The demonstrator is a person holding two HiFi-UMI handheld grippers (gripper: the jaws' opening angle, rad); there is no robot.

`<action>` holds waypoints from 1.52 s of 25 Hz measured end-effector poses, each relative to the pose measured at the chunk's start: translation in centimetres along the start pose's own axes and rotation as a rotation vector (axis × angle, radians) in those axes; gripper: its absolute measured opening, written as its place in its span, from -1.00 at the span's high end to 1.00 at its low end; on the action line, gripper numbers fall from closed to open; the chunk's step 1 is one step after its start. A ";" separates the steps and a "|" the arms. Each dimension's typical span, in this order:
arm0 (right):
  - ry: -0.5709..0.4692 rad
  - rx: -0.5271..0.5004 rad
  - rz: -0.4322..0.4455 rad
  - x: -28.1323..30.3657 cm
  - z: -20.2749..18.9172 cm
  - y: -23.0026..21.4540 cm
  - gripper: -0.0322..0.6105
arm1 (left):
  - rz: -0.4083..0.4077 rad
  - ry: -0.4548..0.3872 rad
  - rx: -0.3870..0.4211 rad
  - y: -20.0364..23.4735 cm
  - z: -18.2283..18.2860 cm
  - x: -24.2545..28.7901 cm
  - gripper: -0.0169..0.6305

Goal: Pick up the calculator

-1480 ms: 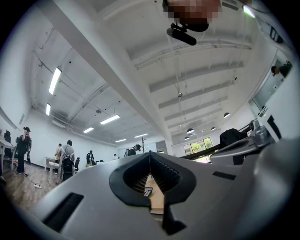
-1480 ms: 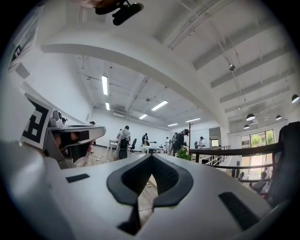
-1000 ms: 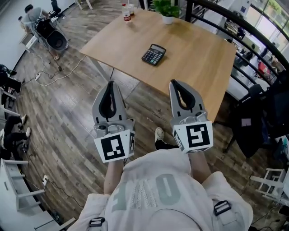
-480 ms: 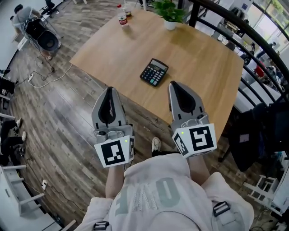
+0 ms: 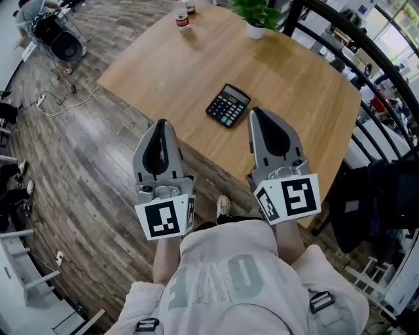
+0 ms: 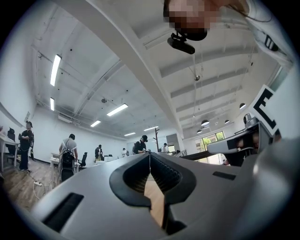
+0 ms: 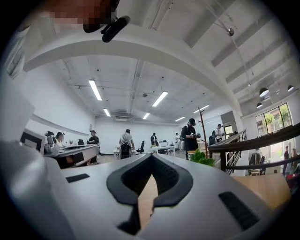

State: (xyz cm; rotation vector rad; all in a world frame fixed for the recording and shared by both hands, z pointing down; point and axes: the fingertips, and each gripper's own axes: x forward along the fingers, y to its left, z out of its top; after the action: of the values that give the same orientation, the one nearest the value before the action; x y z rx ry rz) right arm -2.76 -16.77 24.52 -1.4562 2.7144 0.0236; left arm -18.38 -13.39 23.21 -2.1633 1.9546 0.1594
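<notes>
Calculator (image 5: pixel 228 105): dark, keys upward, it lay flat on the wooden worktop (image 5: pixel 170 72), close to the near edge and set aslant to it; nothing touched it.
Left claw (image 5: pixel 161 123) (image 6: pixel 149 154): the jaws were closed tip to tip with nothing between them. In the head view the tip stood below and to the left of the calculator, clear of it, about at the worktop's near edge.
Right claw (image 5: pixel 256 112) (image 7: pixel 151 155): the jaws were likewise together and empty. The tip appeared just right of the calculator without touching it; its height over the worktop could not be told.
Left marker cube (image 5: pixel 163 219): at the rear of the left claw, on the side away from the calculator.
Right marker cube (image 5: pixel 288 199): at the rear of the right claw, also away from the calculator.
Potted plant (image 5: pixel 258 16): beyond the calculator, at the worktop's far edge.
Bottle (image 5: pixel 182 18): red-labelled, well apart from the calculator, far and to its left.
Railing (image 5: pixel 366 72): dark and curved, right of the calculator, past the worktop.
Floor (image 5: pixel 85 163): wood planks, left of and nearer than the calculator.
</notes>
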 end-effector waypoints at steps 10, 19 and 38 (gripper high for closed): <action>-0.045 0.045 -0.022 -1.2 0.5 0.6 0.84 | -0.042 -0.024 0.042 0.2 0.6 0.4 0.92; -0.044 0.070 -0.111 -0.3 0.3 -2.7 0.84 | -0.150 -0.059 -0.011 -1.0 -0.3 6.2 0.91; 0.053 0.129 -0.281 4.4 -2.8 -9.0 0.84 | -0.561 0.057 -0.074 -5.0 -5.5 20.7 0.34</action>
State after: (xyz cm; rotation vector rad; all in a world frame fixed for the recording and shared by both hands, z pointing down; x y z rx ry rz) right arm 2.19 -25.50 27.22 -1.8042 2.4687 -0.2018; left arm -11.55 -34.25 24.34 -2.6887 1.3073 0.0749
